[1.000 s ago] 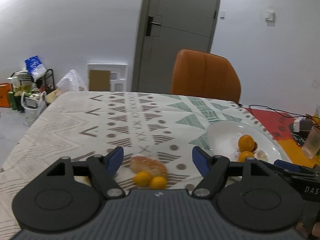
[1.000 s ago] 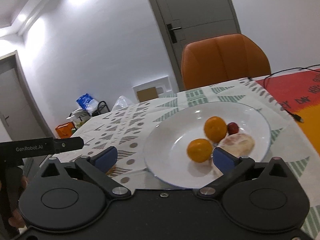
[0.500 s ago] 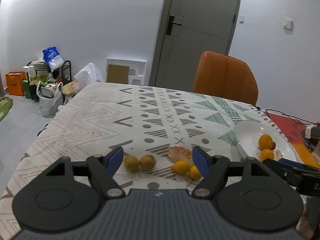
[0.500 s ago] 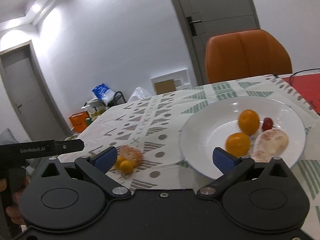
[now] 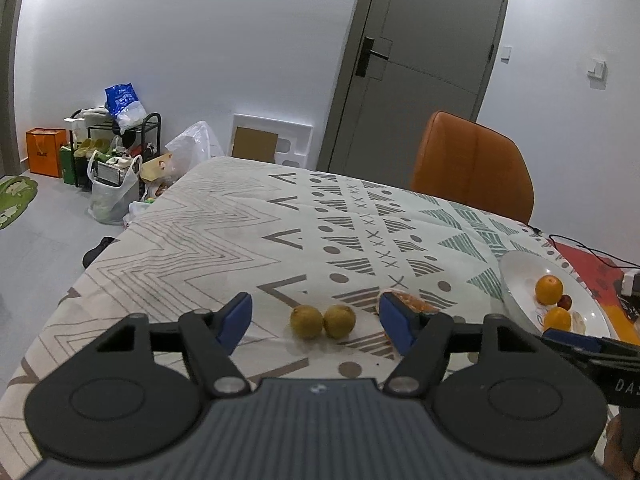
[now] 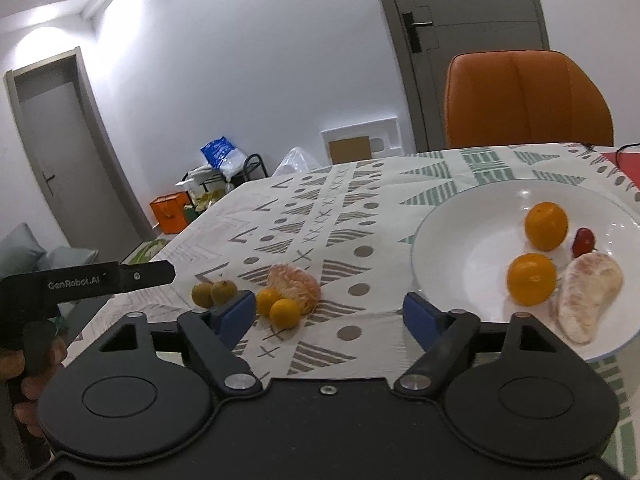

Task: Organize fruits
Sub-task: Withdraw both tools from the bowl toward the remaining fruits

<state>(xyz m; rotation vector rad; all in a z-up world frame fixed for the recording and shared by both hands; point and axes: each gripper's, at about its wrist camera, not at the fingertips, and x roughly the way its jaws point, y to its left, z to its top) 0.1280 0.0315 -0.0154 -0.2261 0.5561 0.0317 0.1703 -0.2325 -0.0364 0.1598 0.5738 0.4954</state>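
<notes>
White walls, grey door [image 5: 420,60], orange chair [image 5: 472,164], cluttered rack [image 5: 116,136] on grey floor.

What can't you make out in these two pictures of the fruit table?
- Peeled citrus piece, left wrist view: mostly hidden behind the left gripper's blue fingertip.
- White plate, right wrist view: its right rim is cut off by the picture's edge, its near rim hidden by the right gripper.
- Small red fruit: too small to name.
- Clutter on the floor rack: too small to identify.
</notes>
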